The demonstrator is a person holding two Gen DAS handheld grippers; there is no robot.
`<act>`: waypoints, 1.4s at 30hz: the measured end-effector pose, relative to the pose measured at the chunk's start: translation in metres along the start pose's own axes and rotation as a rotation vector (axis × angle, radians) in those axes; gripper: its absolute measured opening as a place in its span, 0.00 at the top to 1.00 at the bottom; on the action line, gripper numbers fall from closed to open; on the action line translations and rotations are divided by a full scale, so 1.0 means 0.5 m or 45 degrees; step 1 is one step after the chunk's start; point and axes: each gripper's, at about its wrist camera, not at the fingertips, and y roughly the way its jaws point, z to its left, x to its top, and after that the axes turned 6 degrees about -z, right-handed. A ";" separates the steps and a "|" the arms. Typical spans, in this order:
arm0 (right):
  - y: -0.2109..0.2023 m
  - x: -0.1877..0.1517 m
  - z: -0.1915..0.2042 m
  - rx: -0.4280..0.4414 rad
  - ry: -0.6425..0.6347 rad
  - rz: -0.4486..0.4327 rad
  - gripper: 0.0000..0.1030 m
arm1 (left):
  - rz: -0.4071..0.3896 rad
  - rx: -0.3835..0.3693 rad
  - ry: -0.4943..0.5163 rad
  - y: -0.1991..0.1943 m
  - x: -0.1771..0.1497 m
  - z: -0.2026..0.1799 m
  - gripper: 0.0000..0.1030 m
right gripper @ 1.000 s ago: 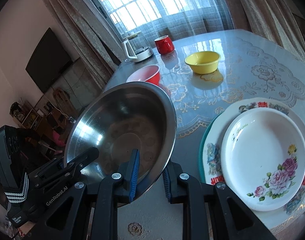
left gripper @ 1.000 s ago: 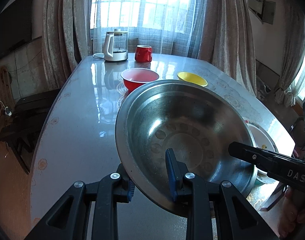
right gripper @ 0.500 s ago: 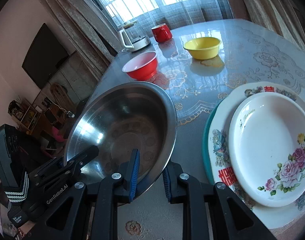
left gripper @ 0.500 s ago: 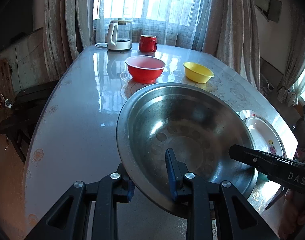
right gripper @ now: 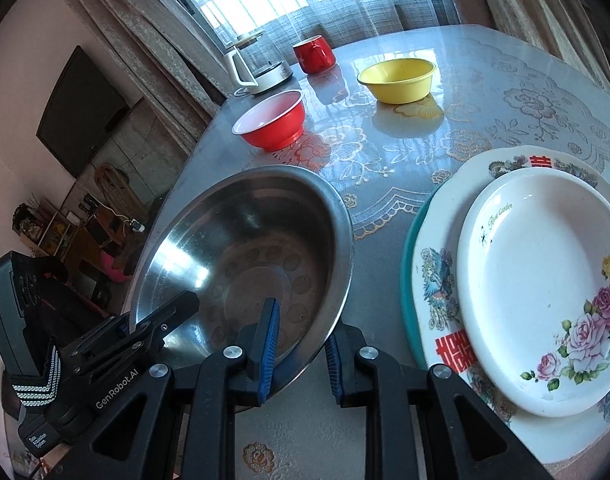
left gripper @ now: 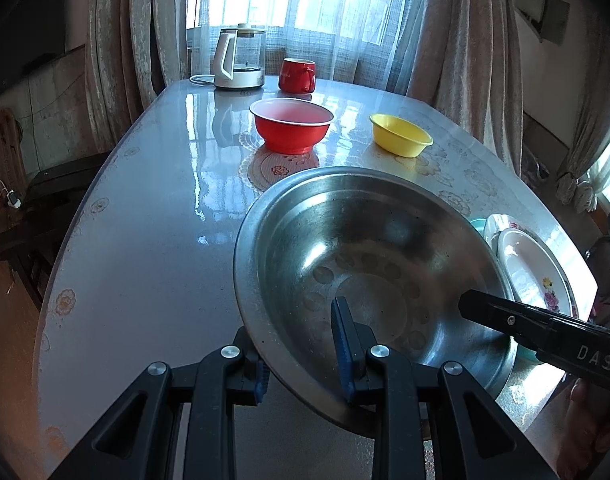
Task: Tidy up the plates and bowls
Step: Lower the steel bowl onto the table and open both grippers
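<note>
Step in hand: carrying the steel bowl (left gripper: 369, 264) above the desk (left gripper: 145, 240); left gripper (left gripper: 303, 364) and right gripper (right gripper: 301, 354) each clamp its near rim; next, presumably lower it level near the stacked plates (right gripper: 541, 284) or red bowl (left gripper: 291, 124), then release.

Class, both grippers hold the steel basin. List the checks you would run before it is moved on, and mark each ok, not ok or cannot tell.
1. Left gripper clamps the steel basin rim: ok.
2. Right gripper clamps the rim: ok.
3. Basin empty: ok.
4. Basin clear of the plate stack: ok.
5. Red bowl and yellow bowl upright, apart: ok.
6. Basin lifted off the table: cannot tell.
</note>
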 end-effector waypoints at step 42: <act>0.011 0.006 0.016 -0.071 -0.086 -0.027 0.67 | 0.036 0.126 -0.001 0.049 0.003 0.006 0.73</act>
